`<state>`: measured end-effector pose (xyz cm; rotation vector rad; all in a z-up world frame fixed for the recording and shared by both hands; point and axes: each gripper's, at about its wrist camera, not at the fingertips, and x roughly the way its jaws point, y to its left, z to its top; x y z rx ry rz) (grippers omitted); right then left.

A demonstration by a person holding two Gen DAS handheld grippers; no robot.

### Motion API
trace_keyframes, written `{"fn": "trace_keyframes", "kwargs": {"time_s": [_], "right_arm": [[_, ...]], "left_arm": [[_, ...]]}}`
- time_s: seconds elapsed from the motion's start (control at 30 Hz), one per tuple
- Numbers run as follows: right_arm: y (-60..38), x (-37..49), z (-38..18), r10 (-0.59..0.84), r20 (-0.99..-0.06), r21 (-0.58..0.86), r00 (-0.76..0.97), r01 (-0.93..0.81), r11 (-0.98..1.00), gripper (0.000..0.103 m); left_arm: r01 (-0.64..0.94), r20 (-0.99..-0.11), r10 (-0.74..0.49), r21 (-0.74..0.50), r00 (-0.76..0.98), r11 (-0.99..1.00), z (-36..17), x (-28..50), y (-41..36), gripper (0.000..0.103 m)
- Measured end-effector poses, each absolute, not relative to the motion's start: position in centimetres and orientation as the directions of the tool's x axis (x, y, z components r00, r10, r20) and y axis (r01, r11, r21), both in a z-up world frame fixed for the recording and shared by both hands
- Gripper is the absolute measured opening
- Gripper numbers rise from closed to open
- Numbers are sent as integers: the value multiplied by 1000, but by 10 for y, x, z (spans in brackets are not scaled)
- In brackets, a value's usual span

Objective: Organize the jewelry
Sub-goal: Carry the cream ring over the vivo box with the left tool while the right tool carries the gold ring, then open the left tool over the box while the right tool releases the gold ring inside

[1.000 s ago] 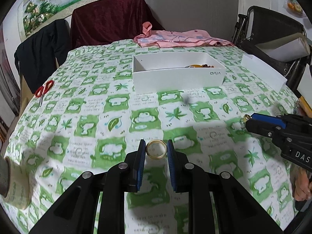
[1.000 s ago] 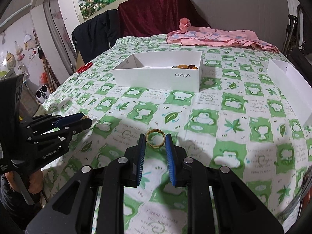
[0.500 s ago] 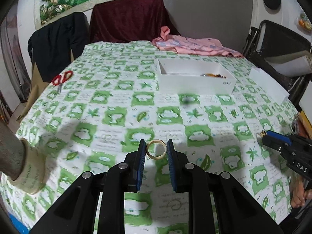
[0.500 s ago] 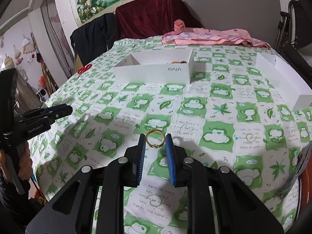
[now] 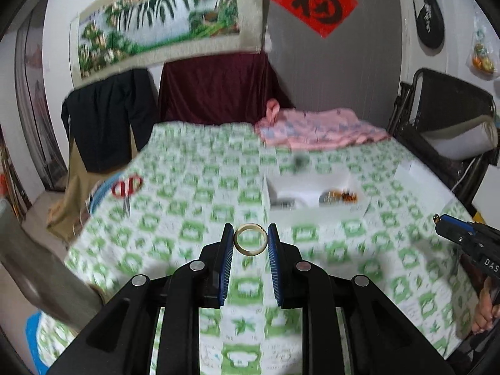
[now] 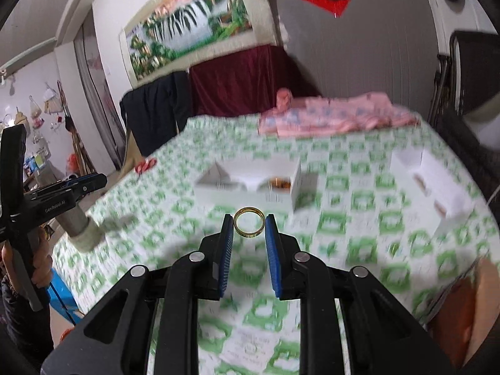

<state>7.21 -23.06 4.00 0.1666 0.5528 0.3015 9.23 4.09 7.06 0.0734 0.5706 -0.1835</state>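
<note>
Each gripper pinches a gold ring above the green-and-white patterned tabletop [image 5: 187, 218].

The left gripper [image 5: 250, 237] has its blue-padded fingers [image 5: 226, 259] closed narrow on a pale gold ring [image 5: 250, 239], held upright, its open face toward the camera. The right gripper [image 6: 249, 223] grips a brighter gold ring [image 6: 249, 222] the same way. Both are raised clear of the cloth. Beyond them sits a white rectangular cardboard box [image 5: 312, 197] holding amber-coloured pieces, its long side across the view; a second white box [image 6: 431, 184] lies to the right. Red-handled scissors [image 5: 126, 189] lie left, pink clothing [image 5: 322, 128] at the far edge. A waterfall landscape painting [image 5: 162, 18] hangs on the wall.
</note>
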Motion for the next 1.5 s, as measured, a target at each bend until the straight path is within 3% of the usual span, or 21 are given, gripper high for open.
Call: {"fn": "trace_keyframes", "kwargs": {"time_s": [0.23,0.43,0.7,1.07,1.5], "right_arm": [[-228,95,92,335,-400,228,853,-261,938,20],[-223,137,108,346,-381,251,857,-264,931,20],[-214,208,76,336,-456,285,824,-223,932,20],[-214,269,1,316,-600,307,735,-154,939,20],[-213,282,-27,286,-661,279,694,-126,952,20]], "left_arm": [[245,-457,-207,25,865,969,123,108,11,22],[294,-453,-258,9,854,956,137,147,-18,22],[294,-534,-283,-68,796,953,97,221,-35,22],[252,-692,-277,-140,667,958,3,297,-33,22],[254,-738,-261,-124,623,959,-28,310,-34,22]]}}
